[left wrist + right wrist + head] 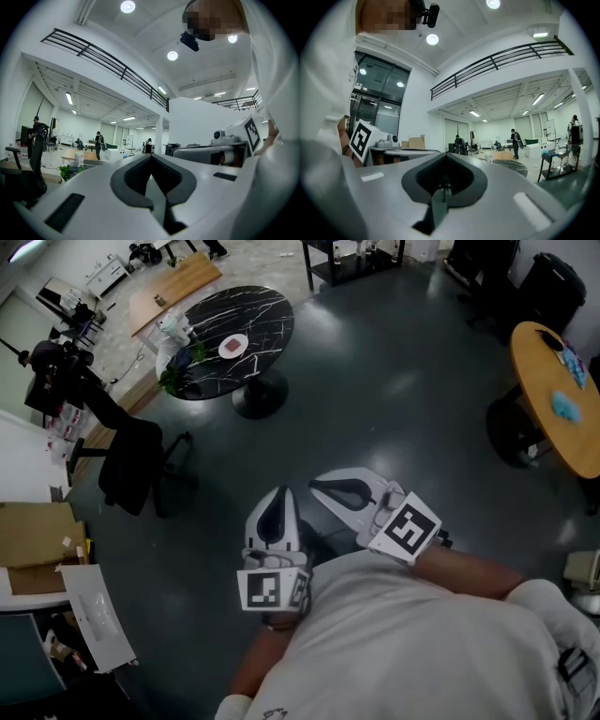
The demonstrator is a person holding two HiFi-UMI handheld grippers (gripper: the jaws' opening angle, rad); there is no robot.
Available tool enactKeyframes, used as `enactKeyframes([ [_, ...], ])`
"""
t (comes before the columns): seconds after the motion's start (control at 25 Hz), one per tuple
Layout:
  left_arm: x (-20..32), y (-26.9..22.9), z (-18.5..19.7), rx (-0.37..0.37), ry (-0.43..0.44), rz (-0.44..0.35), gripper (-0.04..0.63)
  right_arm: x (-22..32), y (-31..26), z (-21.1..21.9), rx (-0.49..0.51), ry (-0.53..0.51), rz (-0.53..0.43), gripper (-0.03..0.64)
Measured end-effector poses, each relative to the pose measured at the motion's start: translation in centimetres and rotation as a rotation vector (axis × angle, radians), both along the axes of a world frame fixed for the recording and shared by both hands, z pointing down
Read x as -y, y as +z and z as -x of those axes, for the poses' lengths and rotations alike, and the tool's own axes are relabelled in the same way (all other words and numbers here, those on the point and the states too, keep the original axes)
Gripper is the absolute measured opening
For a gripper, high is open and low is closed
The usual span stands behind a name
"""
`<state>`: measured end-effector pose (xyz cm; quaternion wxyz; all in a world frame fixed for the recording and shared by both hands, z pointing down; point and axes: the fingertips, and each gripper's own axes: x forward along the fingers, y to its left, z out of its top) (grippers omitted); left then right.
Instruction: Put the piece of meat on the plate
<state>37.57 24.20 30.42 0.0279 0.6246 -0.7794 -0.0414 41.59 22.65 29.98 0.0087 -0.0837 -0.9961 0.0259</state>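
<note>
Far ahead in the head view stands a round black marble table (258, 310). On it rests a small white plate (233, 346) with a pinkish-red piece of meat (232, 346) seemingly lying on it. My left gripper (275, 502) and right gripper (326, 488) are held close to my chest, side by side and level, well short of the table. Both are shut with nothing between the jaws. The left gripper view shows its tips (151, 158) meeting, and the right gripper view shows the same for its tips (446, 155). The black table (512, 165) appears small in the distance.
A black office chair (131, 460) stands on the dark floor to the left between me and the table. A green plant (181, 367) sits at the table's left edge. A round wooden table (553, 395) is at the right, and cardboard boxes (36, 532) are at the left. People stand far off.
</note>
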Motion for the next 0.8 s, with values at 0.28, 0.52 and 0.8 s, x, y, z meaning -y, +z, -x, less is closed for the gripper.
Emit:
enactKeyframes([
  [0.28,0.2,-1.1,-2.6,0.021,0.008,-0.013,0.006,0.2,-1.4,-2.7,0.035,0.012,-0.020,0.000],
  [0.52,0.1,-1.9,-3.8,0.027,0.024,-0.020,0.006,0.0,-2.0,-4.1,0.046,0.026,-0.024,0.000],
  [0.8,0.4,-1.6,-5.1,0.033,0.035,-0.020,0.006,0.5,-1.7,-5.4,0.054,0.045,-0.017,0.002],
])
